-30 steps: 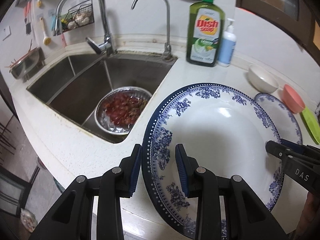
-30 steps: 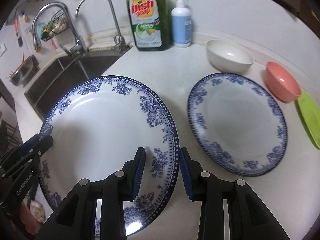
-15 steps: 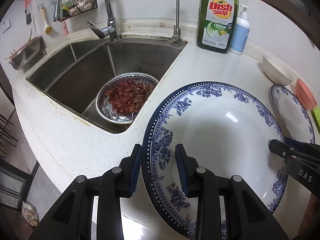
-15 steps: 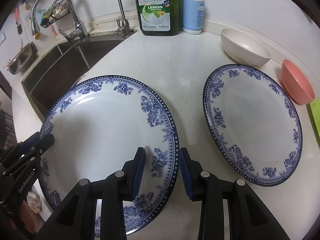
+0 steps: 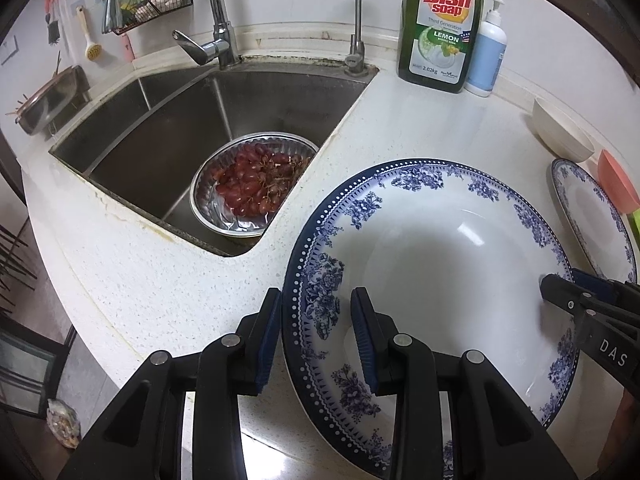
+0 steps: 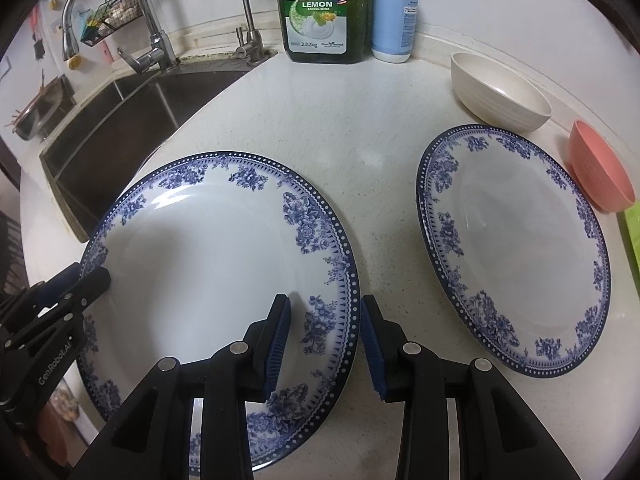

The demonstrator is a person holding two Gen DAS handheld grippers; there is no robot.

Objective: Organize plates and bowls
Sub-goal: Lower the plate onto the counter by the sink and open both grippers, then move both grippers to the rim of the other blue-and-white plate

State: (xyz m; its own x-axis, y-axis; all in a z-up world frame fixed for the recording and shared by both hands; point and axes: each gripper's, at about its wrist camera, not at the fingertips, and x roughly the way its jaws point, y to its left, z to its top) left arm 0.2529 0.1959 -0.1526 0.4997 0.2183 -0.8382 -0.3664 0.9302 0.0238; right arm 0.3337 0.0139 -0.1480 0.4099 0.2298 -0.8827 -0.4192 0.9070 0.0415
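A large blue-and-white floral plate [image 5: 440, 260] [image 6: 208, 248] is held level just over the white counter, partly overhanging the sink corner. My left gripper [image 5: 316, 300] is shut on its left rim, which sits between the blue pads. Opposite it, my right gripper [image 6: 324, 304] is shut on the right rim. Each gripper's tip shows at the far rim in the other's view. A second, smaller floral plate [image 6: 520, 248] [image 5: 592, 216] lies on the counter to the right. Behind it stand a cream bowl [image 6: 500, 96] and a pink bowl [image 6: 600, 172].
A steel sink [image 5: 160, 140] at the left holds a metal bowl of red grapes [image 5: 252, 184]. A green dish soap bottle [image 6: 320, 8] and a blue pump bottle [image 6: 394, 16] stand at the back wall. A green item [image 6: 634, 232] shows at the right edge.
Both grippers have carried the large plate forward and lower toward the counter. The soap bottles look nearer, and the gap to the second plate has widened.
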